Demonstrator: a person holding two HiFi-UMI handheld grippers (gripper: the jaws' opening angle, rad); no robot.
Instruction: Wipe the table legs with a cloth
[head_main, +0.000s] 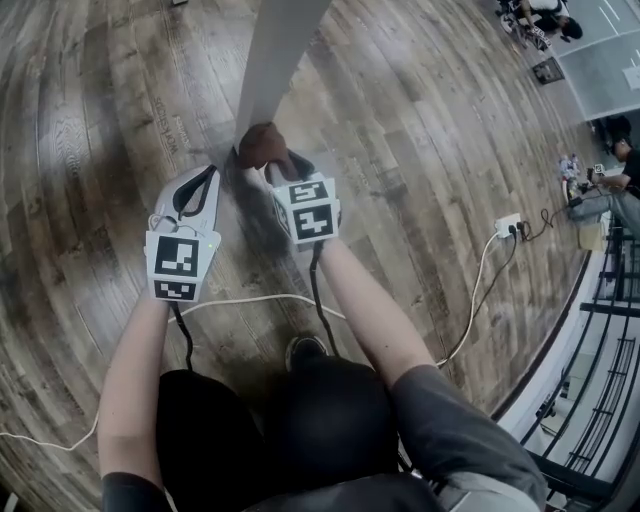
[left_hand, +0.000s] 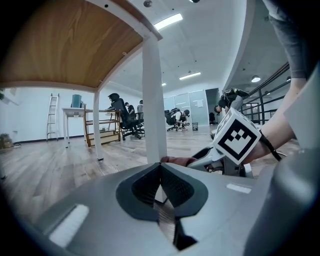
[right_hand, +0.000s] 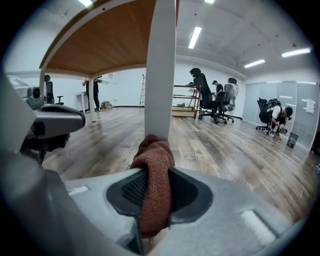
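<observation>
Brown cloth (head_main: 262, 145) at the white table leg (head_main: 280, 60)'s foot.
The right gripper (right_hand: 156, 172)'s fingers clamp the cloth against the leg, just above the plank floor (head_main: 420, 120); the left gripper (left_hand: 161, 167)'s fingers meet, empty, beside it. Wooden worktop (right_hand: 115, 45) overhead, office chairs (right_hand: 227, 105) beyond.

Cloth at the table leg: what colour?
Reddish-brown cloth, clearest in the right gripper view.

The head view is looking steeply down on the leg (head_main: 275, 60) and floor (head_main: 100, 120) from above. Both gripper views are sitting low, side by side, facing that same leg (left_hand: 154, 110) (right_hand: 160, 70) closely.
</observation>
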